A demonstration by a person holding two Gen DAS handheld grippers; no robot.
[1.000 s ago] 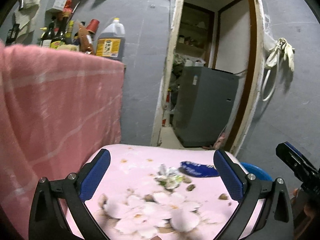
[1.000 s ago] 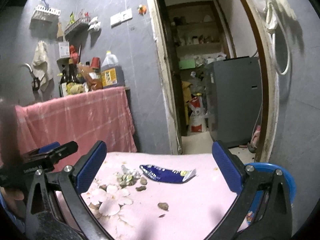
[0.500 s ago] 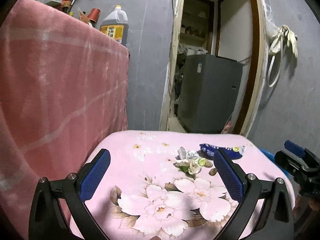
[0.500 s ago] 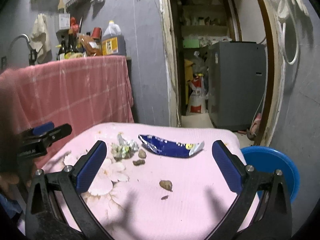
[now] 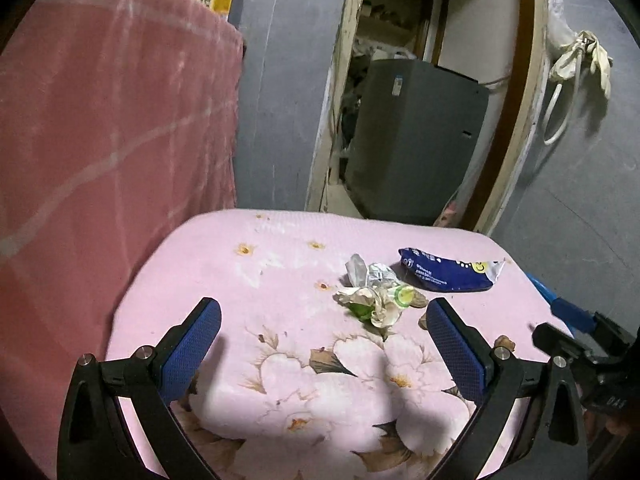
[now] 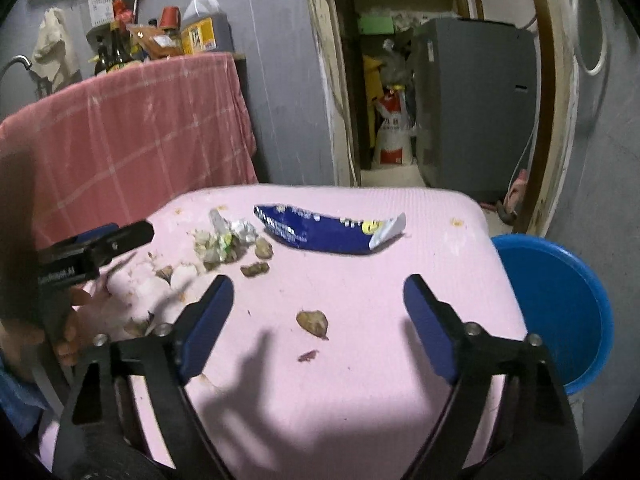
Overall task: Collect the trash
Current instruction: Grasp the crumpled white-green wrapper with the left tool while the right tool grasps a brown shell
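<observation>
Blue basin [image 6: 560,304] sits beside the pink table [image 6: 360,380]; can't tell what's in it. Blue wrapper [image 6: 320,232] and crumpled scraps [image 6: 224,240] lie on the table. Right gripper [image 6: 318,308] just narrowed, holding nothing; left gripper [image 5: 324,332] spread wide, empty too.

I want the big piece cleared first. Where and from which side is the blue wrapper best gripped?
Probably at its middle, from above. The blue wrapper lies flat and long across the pink cloth, so pinching across its narrow width fits. The right tool, whose jaws have just been closing with nothing between them, is nearer to it.
</observation>
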